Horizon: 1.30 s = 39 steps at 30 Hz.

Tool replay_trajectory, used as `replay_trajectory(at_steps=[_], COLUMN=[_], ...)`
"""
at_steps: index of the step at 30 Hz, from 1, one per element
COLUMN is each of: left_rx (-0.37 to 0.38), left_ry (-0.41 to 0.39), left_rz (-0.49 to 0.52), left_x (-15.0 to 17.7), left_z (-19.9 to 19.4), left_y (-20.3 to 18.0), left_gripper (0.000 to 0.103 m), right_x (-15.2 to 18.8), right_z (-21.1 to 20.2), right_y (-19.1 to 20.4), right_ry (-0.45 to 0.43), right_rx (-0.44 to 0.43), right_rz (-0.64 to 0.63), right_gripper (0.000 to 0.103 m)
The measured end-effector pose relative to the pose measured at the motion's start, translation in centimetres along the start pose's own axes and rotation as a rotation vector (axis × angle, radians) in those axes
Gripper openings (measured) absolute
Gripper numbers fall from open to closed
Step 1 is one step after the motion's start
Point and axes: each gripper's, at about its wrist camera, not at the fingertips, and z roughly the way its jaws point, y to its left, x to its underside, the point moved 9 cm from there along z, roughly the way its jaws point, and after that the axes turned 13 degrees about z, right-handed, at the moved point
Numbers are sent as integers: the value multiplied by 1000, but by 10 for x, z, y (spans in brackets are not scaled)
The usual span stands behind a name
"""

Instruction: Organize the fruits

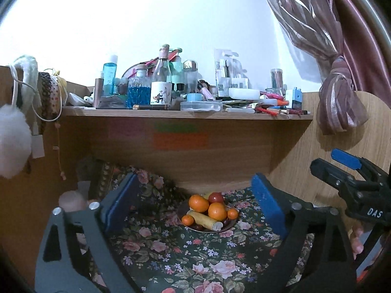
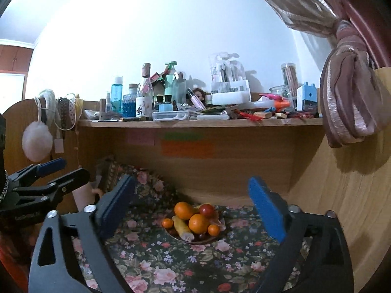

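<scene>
A small plate (image 1: pixel 223 229) (image 2: pixel 210 239) on a floral cloth holds piled fruit: two big oranges (image 1: pixel 198 203) (image 2: pixel 198 223), small tangerines (image 1: pixel 187 220) (image 2: pixel 167 223), a red apple (image 1: pixel 216 197) (image 2: pixel 206 210) and a pale yellow banana-like piece (image 1: pixel 204 219) (image 2: pixel 182 228). My left gripper (image 1: pixel 195 205) is open and empty, hovering short of the plate. My right gripper (image 2: pixel 193 205) is open and empty too, likewise short of the plate. Each gripper shows at the side of the other's view, the right one (image 1: pixel 342 171) and the left one (image 2: pixel 56 173).
The floral cloth (image 1: pixel 185 256) (image 2: pixel 171 263) covers the desk inside a wooden alcove. A shelf (image 1: pixel 185 113) (image 2: pixel 195 122) above carries many bottles, boxes and pens. A white pompom (image 1: pixel 12 136) hangs at left; a tied pink curtain (image 2: pixel 352 102) hangs at right.
</scene>
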Motion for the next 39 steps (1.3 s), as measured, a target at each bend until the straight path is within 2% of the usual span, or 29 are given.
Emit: replay_trajectory(at_steps=[4,39], left_rx=[-13,-14], left_ry=[-8,-20], left_rz=[0,31], left_x=[-1,-3], left_z=[-3,-5], left_y=[0,-10], left_gripper=[102,103], right_x=[0,0], right_z=[-3,-2], right_y=[1,-5], right_ry=[-10,-10], right_rx=[5,23], right_rz=[-4,2], right_gripper=[103,103])
